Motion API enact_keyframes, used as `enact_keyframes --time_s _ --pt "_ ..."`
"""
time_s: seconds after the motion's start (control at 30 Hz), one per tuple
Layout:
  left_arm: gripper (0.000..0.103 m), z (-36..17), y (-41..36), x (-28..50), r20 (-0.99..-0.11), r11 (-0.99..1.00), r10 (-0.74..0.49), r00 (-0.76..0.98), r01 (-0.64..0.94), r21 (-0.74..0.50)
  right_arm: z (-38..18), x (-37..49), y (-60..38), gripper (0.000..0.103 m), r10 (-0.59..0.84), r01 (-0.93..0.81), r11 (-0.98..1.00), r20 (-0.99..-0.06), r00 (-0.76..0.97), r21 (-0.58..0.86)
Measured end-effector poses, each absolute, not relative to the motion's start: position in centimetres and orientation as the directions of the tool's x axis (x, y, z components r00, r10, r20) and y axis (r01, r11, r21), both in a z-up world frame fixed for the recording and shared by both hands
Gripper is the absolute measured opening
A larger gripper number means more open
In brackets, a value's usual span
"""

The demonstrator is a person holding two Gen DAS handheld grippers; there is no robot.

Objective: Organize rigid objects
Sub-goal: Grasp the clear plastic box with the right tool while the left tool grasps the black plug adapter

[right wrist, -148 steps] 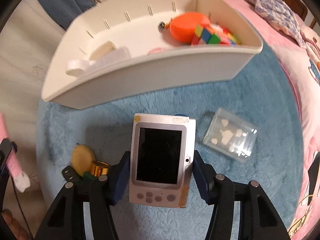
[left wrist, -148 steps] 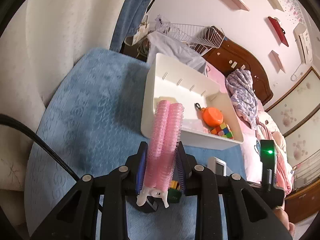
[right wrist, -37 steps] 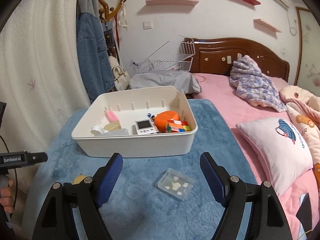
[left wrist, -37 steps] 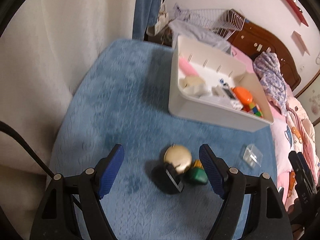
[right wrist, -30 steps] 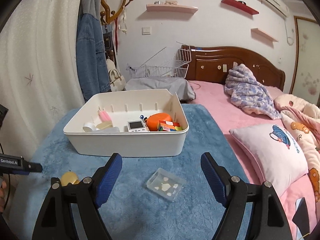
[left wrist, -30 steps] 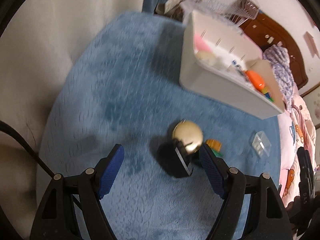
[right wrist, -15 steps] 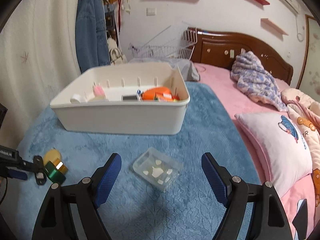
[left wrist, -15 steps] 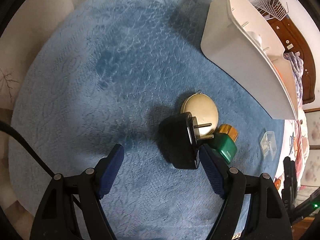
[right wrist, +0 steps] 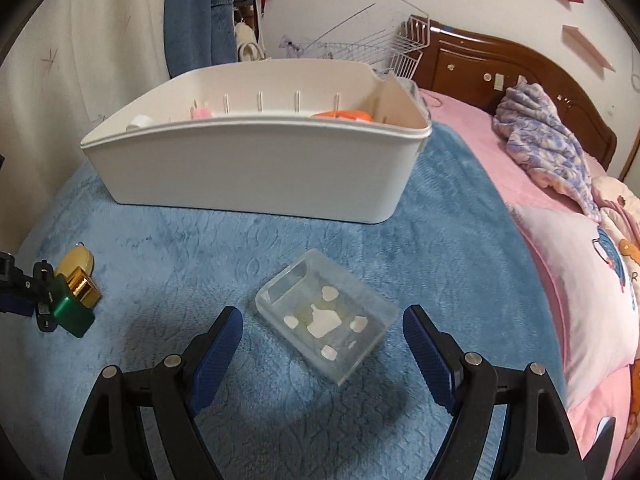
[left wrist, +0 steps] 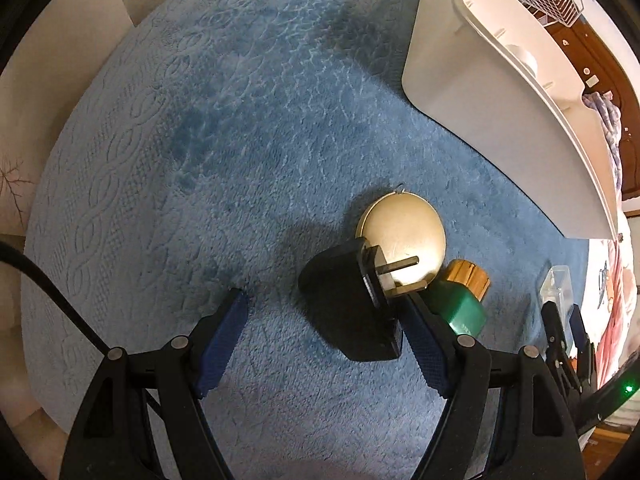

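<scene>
In the right wrist view the near wall of the white bin (right wrist: 256, 168) hides most of what lies inside: only the tops of a pink piece (right wrist: 201, 112), a white round thing (right wrist: 141, 121) and an orange object (right wrist: 342, 114) show above the rim. In the left wrist view the black plug (left wrist: 352, 308) covers the lower edge of the gold disc (left wrist: 402, 236) and part of the green bottle (left wrist: 460, 304). The clear plastic box (left wrist: 556, 286) there is small, and what it holds cannot be told.
</scene>
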State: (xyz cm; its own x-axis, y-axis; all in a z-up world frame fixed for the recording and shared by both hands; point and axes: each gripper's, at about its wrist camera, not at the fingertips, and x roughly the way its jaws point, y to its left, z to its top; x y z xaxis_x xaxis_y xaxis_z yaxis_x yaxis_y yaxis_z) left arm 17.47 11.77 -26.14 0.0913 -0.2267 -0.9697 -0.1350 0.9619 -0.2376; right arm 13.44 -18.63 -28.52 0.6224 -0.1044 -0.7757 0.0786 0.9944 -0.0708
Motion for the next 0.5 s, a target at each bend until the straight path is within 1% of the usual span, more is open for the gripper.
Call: enact_keyframes --time_s 0.23,0.3,0.37,0.5 --pt "0.077 -26.1 11.4 18.8 -0.973 0.965 -0.203 0.111 -0.145 -0.218 -29.4 14.5 -18.3 0.083 -0.108 0.048 0.994 -0.794 0.599 -0.099" --pt "0.071 -26.0 11.3 19.0 -0.973 0.965 -0.195 0.12 -0.152 -0.212 -29.6 14.8 -18.4 0.083 -0.1 0.041 0.995 -0.797 0.595 -0.094" --pt "0.069 -26.0 11.2 19.2 -0.973 0.964 -0.195 0.122 -0.161 -0.213 -29.7 15.1 -18.5 0.083 -0.091 0.039 0.996 -0.8 0.593 -0.085" --pt "0.058 -25.8 11.4 19.5 -0.969 0.956 -0.211 0.127 -0.18 -0.232 -29.7 15.7 -18.6 0.083 -0.073 0.033 0.997 -0.802 0.593 -0.066"
